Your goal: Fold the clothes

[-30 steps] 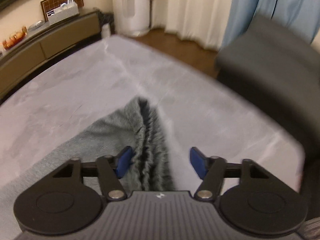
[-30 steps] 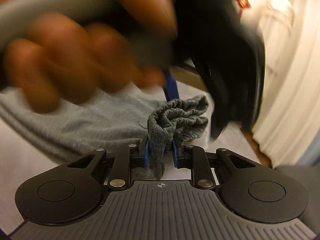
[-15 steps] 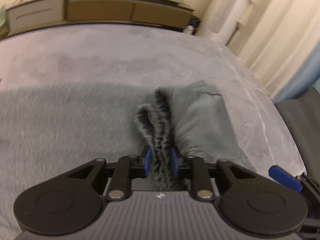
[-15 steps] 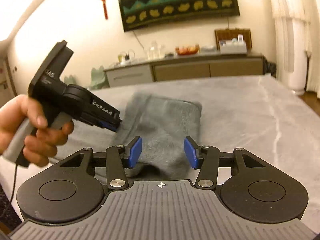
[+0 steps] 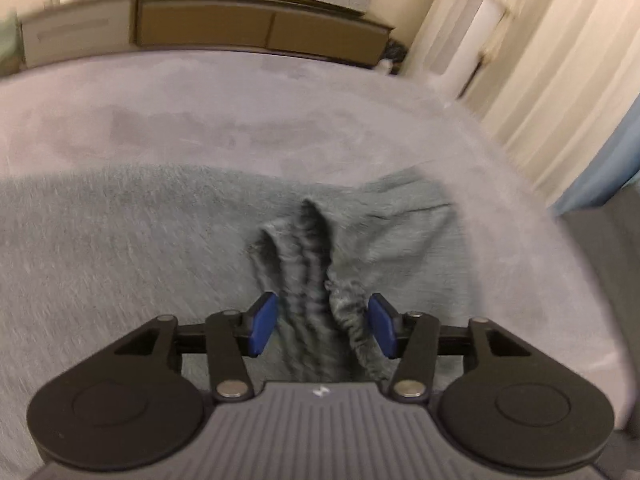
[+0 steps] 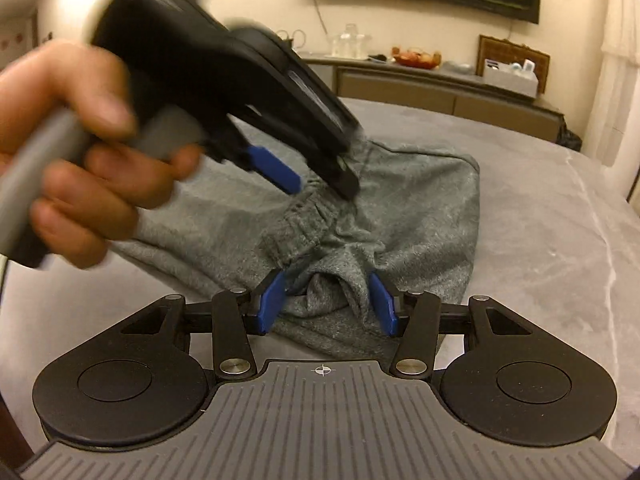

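grey garment (image 6: 420, 200) lies folded mid-frame on the pale surface (image 6: 560, 240). left tool (image 5: 322, 330) is opening, elastic band loose between its pads; right tool (image 6: 326, 300) stands apart w/ a fold between, not pinched. risk — bunched cloth snags a pad on pull-back & drags the fold open.

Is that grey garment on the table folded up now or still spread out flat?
Folded, roughly. The grey garment lies doubled over itself on the table, its elastic waistband bunched on top, not yet smoothed.
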Demonstrator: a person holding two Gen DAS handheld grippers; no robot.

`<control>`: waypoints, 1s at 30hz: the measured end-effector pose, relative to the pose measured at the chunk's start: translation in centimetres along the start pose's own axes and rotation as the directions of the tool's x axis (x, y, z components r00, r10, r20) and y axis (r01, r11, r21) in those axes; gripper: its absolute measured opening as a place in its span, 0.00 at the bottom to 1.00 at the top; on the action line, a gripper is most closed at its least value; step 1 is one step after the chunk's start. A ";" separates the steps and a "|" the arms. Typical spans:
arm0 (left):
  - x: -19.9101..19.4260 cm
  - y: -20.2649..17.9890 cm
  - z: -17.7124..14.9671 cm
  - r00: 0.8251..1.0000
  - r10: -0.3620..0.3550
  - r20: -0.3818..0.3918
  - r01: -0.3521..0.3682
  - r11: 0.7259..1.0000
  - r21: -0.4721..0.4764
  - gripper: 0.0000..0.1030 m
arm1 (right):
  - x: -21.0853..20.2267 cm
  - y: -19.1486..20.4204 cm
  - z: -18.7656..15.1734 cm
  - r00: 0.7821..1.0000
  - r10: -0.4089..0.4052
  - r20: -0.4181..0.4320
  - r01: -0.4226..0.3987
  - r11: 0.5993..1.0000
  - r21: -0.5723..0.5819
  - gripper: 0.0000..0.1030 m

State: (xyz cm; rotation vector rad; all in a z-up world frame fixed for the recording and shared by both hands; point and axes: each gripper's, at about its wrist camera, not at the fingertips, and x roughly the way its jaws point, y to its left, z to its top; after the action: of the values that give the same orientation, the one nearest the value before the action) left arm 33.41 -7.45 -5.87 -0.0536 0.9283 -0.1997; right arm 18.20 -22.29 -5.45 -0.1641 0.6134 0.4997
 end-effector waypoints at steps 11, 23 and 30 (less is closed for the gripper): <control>-2.6 1.9 0.9 0.999 0.047 0.019 -0.048 0.998 0.028 0.46 | -1.5 -6.1 0.7 0.997 -0.071 0.018 0.062 0.945 0.321 0.72; 0.1 -7.2 3.6 0.994 -0.055 -0.097 0.083 0.945 0.317 0.13 | -2.8 2.4 2.8 0.984 -0.103 0.144 0.111 0.993 -0.044 0.07; -8.4 6.6 3.0 0.985 -0.130 0.113 0.132 0.991 -0.017 0.08 | -4.2 4.3 4.3 0.976 -0.017 0.215 0.022 0.999 -0.023 0.44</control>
State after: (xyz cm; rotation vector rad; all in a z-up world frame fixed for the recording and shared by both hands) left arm 31.84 0.51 1.71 -0.1477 0.8158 -0.3043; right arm 15.31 -19.02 0.53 -0.1380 0.3936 0.4991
